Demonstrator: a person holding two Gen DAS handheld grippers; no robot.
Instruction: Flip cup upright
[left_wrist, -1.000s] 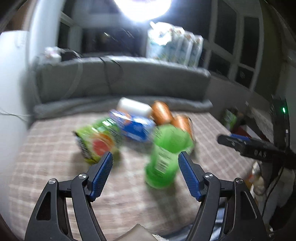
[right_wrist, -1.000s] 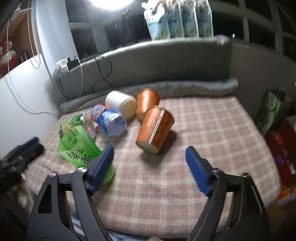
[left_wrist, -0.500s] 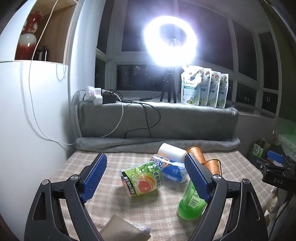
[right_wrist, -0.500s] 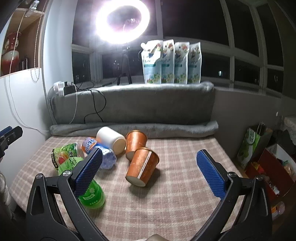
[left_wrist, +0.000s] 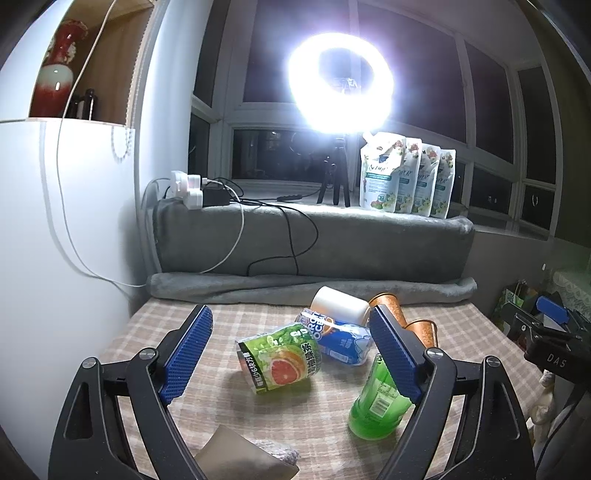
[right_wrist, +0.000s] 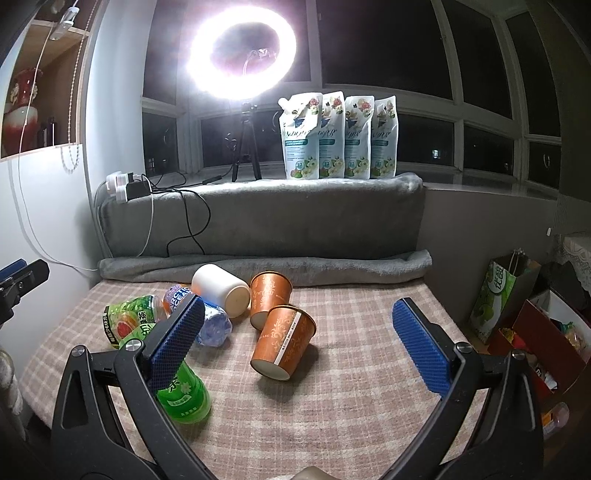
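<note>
Several cups lie tipped on the checked cloth (right_wrist: 351, 387). Two orange paper cups, a near one (right_wrist: 284, 343) and a far one (right_wrist: 267, 297), lie on their sides. A white cup (right_wrist: 219, 288), a blue cup (right_wrist: 212, 325) and a grapefruit-label cup (left_wrist: 279, 356) lie beside them. A green cup (left_wrist: 376, 402) stands on the cloth, also in the right wrist view (right_wrist: 183, 398). My left gripper (left_wrist: 291, 354) is open and empty, above the cloth's near edge. My right gripper (right_wrist: 299, 343) is open and empty, held back from the near orange cup.
A grey blanket ridge (right_wrist: 266, 225) backs the cloth, with a power strip and cables (left_wrist: 192, 188). A ring light (right_wrist: 242, 53) and several pouches (right_wrist: 338, 136) stand on the sill. Boxes and a bag (right_wrist: 506, 299) sit at the right. A white wall (left_wrist: 55, 258) is left.
Both grippers have pulled back and tilted up from the cups, so the whole room shows. The green cup was leaning between the left fingers a second ago; it stands free now.
</note>
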